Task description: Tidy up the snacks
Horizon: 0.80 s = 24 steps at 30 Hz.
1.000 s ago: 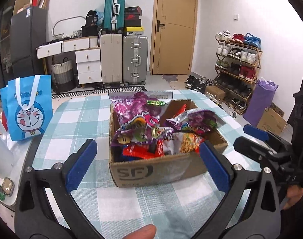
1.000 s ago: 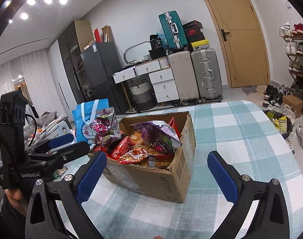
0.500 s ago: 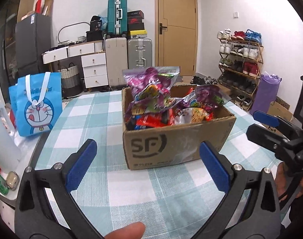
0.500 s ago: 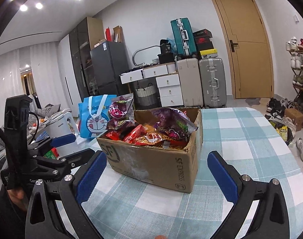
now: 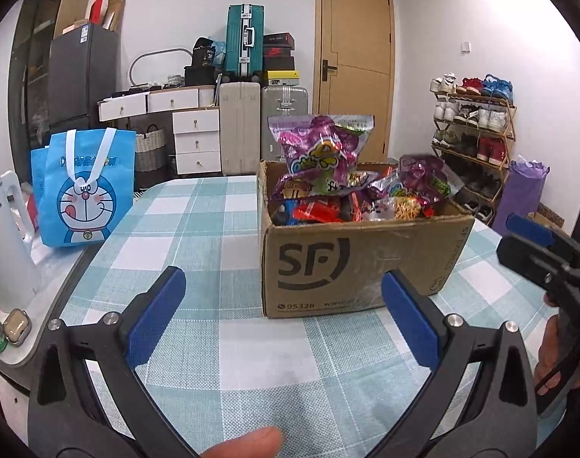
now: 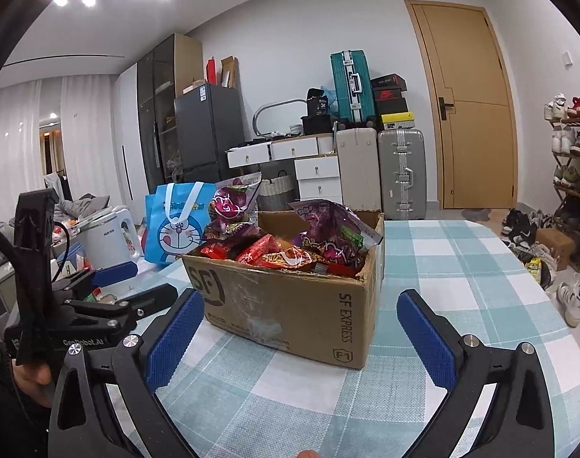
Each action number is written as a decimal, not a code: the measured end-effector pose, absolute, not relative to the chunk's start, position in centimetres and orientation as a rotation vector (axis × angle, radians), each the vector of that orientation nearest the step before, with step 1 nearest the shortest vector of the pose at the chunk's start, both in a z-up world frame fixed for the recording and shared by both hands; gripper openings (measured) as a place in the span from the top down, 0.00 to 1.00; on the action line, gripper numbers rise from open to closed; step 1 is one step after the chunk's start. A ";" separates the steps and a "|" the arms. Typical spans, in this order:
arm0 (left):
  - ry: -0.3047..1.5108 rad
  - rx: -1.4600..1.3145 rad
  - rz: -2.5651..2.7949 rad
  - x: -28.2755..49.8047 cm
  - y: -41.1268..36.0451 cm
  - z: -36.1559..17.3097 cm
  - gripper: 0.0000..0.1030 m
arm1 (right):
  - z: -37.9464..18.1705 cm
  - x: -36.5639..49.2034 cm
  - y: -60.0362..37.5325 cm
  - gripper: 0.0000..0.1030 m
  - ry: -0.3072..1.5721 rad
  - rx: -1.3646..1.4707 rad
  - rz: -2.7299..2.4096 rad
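Observation:
A brown cardboard box (image 5: 351,263) (image 6: 290,313) marked SF stands on the checked tablecloth, heaped with snack packets. A purple packet (image 5: 322,152) (image 6: 234,206) sticks up at its far left corner, and red packets (image 6: 267,253) lie among the rest. My left gripper (image 5: 282,313) is open and empty, low over the table just in front of the box. My right gripper (image 6: 301,336) is also open and empty, at the box's near right corner. Each gripper appears at the edge of the other's view.
A blue cartoon tote bag (image 5: 83,187) (image 6: 175,225) stands at the table's left edge beside a white kettle (image 5: 7,244) (image 6: 106,240). Suitcases (image 5: 244,133), drawers and a door are behind. A shoe rack (image 5: 473,129) stands at the right.
Both grippers have dropped lower towards the table, so the box now appears from the side instead of from above. Both remain open and empty.

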<state>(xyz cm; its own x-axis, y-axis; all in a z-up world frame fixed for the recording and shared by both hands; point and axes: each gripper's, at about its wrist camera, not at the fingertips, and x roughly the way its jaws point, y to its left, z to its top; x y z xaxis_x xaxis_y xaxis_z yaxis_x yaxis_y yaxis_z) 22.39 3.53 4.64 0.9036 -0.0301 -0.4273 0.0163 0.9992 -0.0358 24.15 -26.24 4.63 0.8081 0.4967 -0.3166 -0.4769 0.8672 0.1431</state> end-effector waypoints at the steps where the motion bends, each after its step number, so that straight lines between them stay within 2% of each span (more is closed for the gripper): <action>1: 0.441 -0.028 -0.021 22.4 3.5 4.6 0.01 | 4.6 24.1 -26.2 0.00 0.350 0.056 0.521; 24: 0.399 -0.004 -0.027 21.6 2.6 4.8 0.01 | 4.7 23.6 -26.0 0.00 0.335 0.028 0.506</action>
<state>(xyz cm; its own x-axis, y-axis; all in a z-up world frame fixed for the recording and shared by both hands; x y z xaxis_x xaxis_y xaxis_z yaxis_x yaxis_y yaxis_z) 21.56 2.63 4.85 0.9211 -0.0275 -0.3885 0.0258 0.9996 -0.0097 23.65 -26.00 4.74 0.8216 0.4799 -0.3077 -0.4707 0.8756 0.1089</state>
